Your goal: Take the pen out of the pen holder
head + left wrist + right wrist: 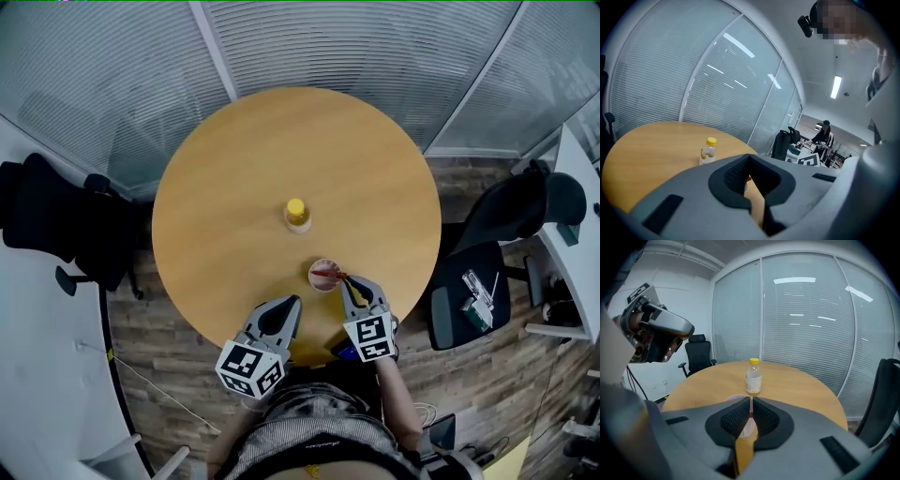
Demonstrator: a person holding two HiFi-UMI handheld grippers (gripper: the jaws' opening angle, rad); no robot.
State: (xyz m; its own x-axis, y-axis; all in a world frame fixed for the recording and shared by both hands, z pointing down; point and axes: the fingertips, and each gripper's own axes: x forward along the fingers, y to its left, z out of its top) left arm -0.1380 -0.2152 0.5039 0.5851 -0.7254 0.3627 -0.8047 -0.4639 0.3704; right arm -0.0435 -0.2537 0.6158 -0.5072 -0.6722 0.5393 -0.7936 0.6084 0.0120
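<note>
Nearest you, at the bottom of the head view, your left gripper (294, 302) hangs over the table's (234, 178) lower edge. Its jaws meet at the tips with nothing in them, and its own view (749, 157) shows the same.

Just right of it, your right gripper (345, 279) has its jaws clamped on the red pen (326, 274). In the right gripper view (750, 400) the pen (750, 414) shows as a thin red line pinched between the pads. The pen lies tilted across the mouth of the pink holder (322, 281), its far end over the cup. The holder (732, 397) sits directly under your jaws, and no other contents can be made out in it.

Above the holder, at the middle of the table, a capped clear bottle (296, 214) stands upright, apart from the holder. What it holds is unclear.

The holder stands close to the table's lower edge. The upper and left parts of the tabletop are bare wood. Black chairs (56, 220) flank the table at frame left and right, clear of its rim.
</note>
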